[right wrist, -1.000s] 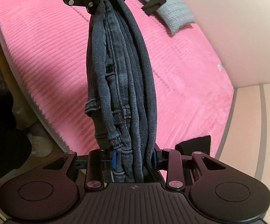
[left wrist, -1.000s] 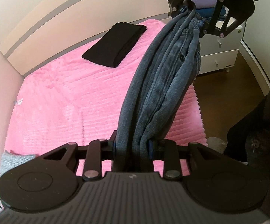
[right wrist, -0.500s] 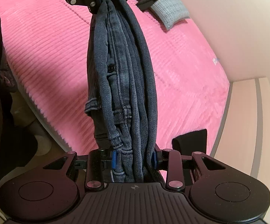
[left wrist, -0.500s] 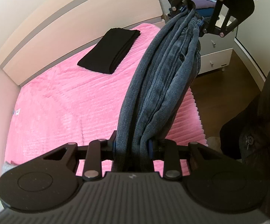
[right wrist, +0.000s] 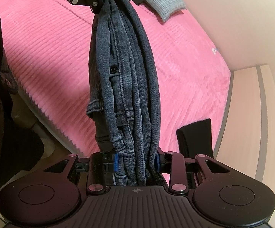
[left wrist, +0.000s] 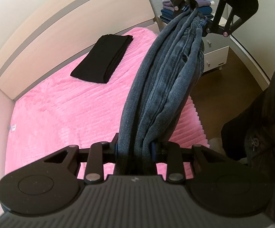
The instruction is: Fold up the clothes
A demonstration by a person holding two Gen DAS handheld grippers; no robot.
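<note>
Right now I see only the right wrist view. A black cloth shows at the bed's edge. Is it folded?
Observer: Yes. The black garment lies folded flat on the pink bed.
Operator: What stands past the bed on that side?
Observer: A white drawer unit, with folded clothes piled above it.
Operator: How does the left gripper hold?
Observer: The left gripper is shut on the bunched jeans, which run up to the right gripper.
</note>
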